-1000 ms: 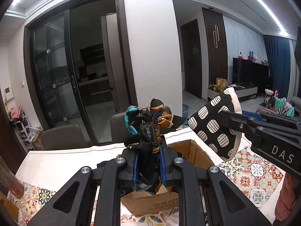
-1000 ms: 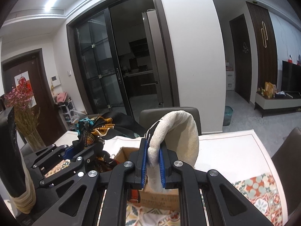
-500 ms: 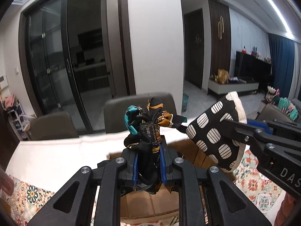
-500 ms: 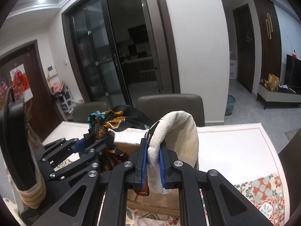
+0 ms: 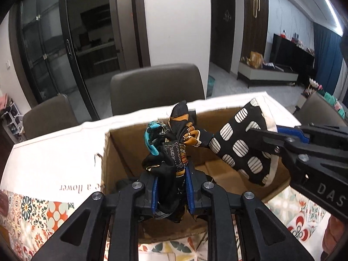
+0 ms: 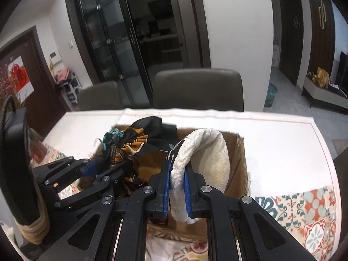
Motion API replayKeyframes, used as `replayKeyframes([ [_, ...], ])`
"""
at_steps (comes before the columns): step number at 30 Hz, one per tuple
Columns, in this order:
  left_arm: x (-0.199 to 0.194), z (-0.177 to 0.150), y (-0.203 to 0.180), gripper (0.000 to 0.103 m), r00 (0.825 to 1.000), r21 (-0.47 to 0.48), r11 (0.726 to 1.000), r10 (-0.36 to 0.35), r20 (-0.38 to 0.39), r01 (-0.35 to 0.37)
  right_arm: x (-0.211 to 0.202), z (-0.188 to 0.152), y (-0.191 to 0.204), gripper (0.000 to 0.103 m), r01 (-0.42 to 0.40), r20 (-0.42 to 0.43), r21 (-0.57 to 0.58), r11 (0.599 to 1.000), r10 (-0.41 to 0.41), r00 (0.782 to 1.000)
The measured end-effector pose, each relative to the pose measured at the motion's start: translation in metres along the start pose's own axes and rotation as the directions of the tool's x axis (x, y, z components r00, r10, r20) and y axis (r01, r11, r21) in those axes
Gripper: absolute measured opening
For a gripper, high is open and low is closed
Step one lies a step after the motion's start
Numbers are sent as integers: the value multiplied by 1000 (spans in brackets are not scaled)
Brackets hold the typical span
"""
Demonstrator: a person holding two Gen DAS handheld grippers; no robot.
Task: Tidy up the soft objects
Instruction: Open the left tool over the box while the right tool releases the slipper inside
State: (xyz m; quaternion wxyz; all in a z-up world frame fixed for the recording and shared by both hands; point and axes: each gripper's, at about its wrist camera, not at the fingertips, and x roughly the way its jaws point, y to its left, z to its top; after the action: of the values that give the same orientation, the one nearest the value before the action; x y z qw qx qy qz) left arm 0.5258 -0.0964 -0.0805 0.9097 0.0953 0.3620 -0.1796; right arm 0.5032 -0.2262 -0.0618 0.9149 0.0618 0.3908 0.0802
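1. Both grippers have come down since the earlier frames; the cardboard box (image 5: 121, 158) now lies right under them.
2. Inside the box walls, bare floor (image 5: 219, 169) shows at 1 o'clock from the left gripper (image 5: 170, 192).
3. Left gripper fingers clamp the patterned scarf (image 5: 174, 152).
4. Right gripper (image 6: 177, 192) fingers clamp the oven mitt (image 6: 208, 152) above the box.

Black tongs (image 5: 170, 192) w/ blue pads (image 5: 154, 192), silver screws, white "DAS" lettering.
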Motion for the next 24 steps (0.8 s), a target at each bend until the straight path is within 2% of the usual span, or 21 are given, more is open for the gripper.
replayKeyframes([
  [7, -1, -9, -5, 26, 998, 31, 1000, -1, -66, 3, 13, -10, 0, 13, -5, -84, -11, 1000, 4, 996],
  [9, 0, -13, -5, 35, 997, 39, 999, 5, -82, -2, 16, -12, 2, 13, -5, -102, -17, 1000, 3, 995],
  [11, -1, -14, -3, 48, 995, 41, 999, 17, -95, -13, 18, -12, 2, 13, -4, -112, -20, 1000, 2, 994],
  [13, -3, -14, -4, 53, 995, 35, 999, 27, -100, -24, 18, -12, 1, 15, -9, -119, -12, 1000, 7, 993],
  [16, -10, -11, -1, 63, 996, 25, 999, 43, -79, -41, 15, -10, -1, 29, -9, -118, 0, 1000, 9, 993],
  [17, -12, -10, -1, 64, 996, 24, 999, 47, -73, -45, 13, -9, -2, 37, -6, -110, 4, 1000, 7, 994],
  [18, -16, -9, -1, 64, 997, 23, 998, 53, -64, -51, 11, -8, -2, 40, -1, -102, 5, 1000, 2, 995],
  [24, -37, -7, 4, 64, 996, -7, 996, 89, -26, -89, -12, -3, -1, 40, 38, -45, 10, 999, -38, 998],
])
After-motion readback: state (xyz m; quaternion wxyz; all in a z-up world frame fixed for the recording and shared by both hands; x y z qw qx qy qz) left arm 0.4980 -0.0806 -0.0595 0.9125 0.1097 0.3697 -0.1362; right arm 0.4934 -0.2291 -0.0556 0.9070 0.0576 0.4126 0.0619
